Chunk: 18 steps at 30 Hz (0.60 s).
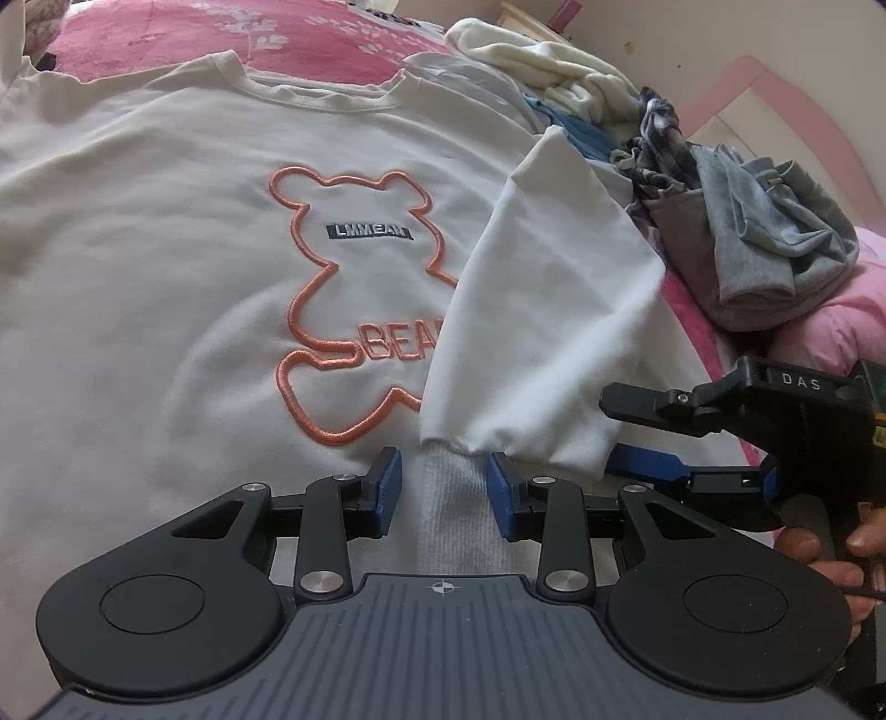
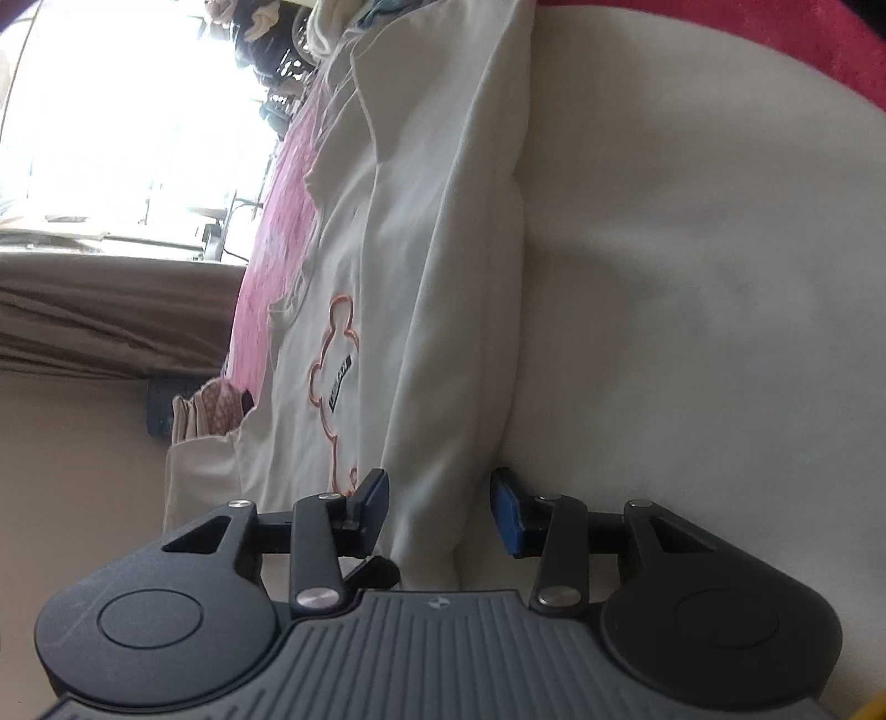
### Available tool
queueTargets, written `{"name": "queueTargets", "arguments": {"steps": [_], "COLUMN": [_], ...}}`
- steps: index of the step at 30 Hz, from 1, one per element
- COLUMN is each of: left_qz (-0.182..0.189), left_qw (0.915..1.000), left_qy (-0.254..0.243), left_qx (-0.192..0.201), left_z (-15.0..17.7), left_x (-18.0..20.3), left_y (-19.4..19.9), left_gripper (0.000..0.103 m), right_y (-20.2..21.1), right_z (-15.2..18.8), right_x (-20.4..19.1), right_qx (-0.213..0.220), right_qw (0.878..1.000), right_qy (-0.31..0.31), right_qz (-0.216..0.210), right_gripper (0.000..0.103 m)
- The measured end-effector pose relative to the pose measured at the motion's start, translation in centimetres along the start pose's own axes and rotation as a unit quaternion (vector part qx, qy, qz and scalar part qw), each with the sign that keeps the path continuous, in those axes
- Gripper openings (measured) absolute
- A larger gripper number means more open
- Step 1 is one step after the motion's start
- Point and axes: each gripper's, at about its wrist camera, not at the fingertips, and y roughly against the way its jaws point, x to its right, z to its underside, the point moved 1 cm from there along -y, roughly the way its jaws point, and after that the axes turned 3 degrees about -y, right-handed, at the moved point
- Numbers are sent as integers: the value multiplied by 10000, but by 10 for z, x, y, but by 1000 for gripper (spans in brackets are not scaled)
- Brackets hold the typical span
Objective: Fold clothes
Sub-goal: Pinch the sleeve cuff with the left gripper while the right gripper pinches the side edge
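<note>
Sleeve-folding step: the white sweatshirt (image 1: 166, 232) lies flat on the bed (image 1: 343, 50), right sleeve (image 1: 542, 332) folded across, left tool (image 1: 443, 493) part-open around its cuff (image 1: 451, 498), right tool (image 2: 440, 512) part-open around sleeve fabric, so next probably the other sleeve.

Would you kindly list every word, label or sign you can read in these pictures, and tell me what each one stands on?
"BEA": orange embroidered letters on the white sweatshirt; the folded-over sleeve covers the rest of the word.
"LMMEAN", roughly: small dark label inside the bear outline; blurred, so the spelling is uncertain.
"DAS": white letters on the black body of the right hand-held gripper.
The same dark label in the right wrist view: too small to read.
</note>
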Motion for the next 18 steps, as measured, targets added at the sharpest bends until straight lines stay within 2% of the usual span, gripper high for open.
{"name": "queueTargets", "arguments": {"steps": [3, 5, 9, 12, 13, 15, 17, 18], "left_qz": [-5, 6, 39, 20, 10, 23, 87, 143], "left_qw": [10000, 10000, 9999, 9999, 9999, 9999, 9996, 9993], "left_qy": [0, 37, 116, 104, 96, 131, 237, 292], "left_qx": [-4, -21, -21, 25, 52, 106, 158, 195], "left_z": [0, -1, -1, 1, 1, 1, 0, -1], "left_x": [0, -1, -3, -2, -2, -2, -3, -3], "left_y": [0, 0, -1, -1, -1, 1, 4, 6], "left_gripper": [33, 33, 33, 31, 29, 14, 8, 5], "right_y": [-16, -21, -17, -17, -18, -19, -20, -20], "right_z": [10, 13, 6, 12, 15, 19, 21, 22], "right_x": [-7, -9, -7, -8, -9, -10, -14, -17], "right_qx": [-571, -778, -629, -622, -616, -600, -560, -529], "right_qw": [9981, 9966, 9979, 9977, 9976, 9974, 9973, 9972], "right_qy": [119, 177, 65, 248, 319, 400, 468, 514], "right_qz": [-178, -179, -166, -59, -17, 43, 85, 75], "right_gripper": [44, 44, 44, 38, 33, 25, 13, 12]}}
